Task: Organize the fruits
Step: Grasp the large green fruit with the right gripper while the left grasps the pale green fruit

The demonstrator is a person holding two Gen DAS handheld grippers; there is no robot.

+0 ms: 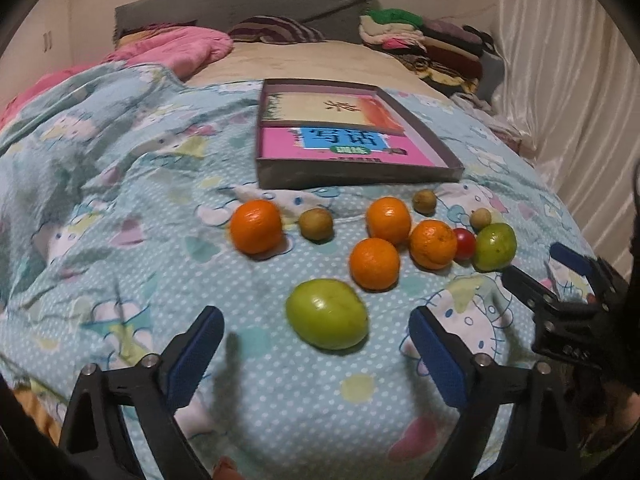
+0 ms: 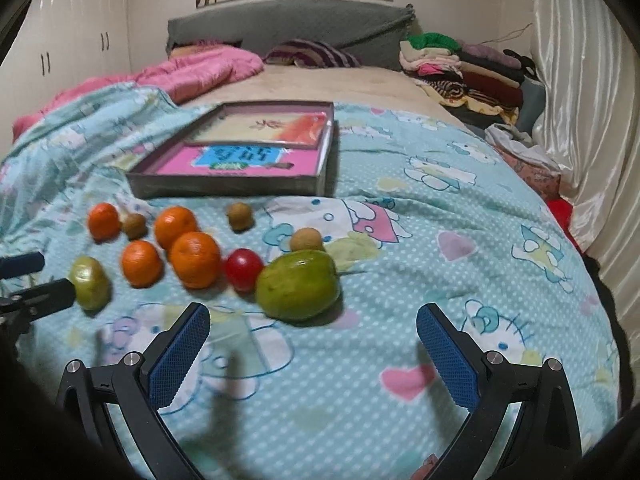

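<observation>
Both grippers hang over the bed with their blue-padded fingers spread wide and nothing between them. The left gripper [image 1: 316, 344] sits right in front of a green fruit [image 1: 327, 314], which lies on the blanket just past the gap between its fingers, not touched by either pad. The right gripper [image 2: 312, 344] hovers a bit short of a second green fruit [image 2: 298, 284], which is off toward its left finger and also untouched. Next to that one there's a small red fruit [image 2: 243, 269] pretty much touching it, and a little brownish fruit [image 2: 306, 240] just behind. Further left is a cluster of three oranges [image 2: 176, 246], close together, with a fourth orange [image 1: 256, 226] sitting apart on the far left beside another brownish fruit [image 1: 316, 224]. A third brown one [image 1: 425, 201] lies nearer the box. Everything rests on a light blue cartoon-print blanket [image 2: 400, 208]. Behind the fruit is a shallow grey box [image 1: 352, 176] with a pink book [image 1: 336, 146] and another book lying flat inside it. Beyond that: a pink quilt [image 2: 200, 70], a grey headboard [image 2: 288, 24], and a pile of folded clothes [image 2: 460, 68] by the shiny curtain [image 2: 580, 80].
</observation>
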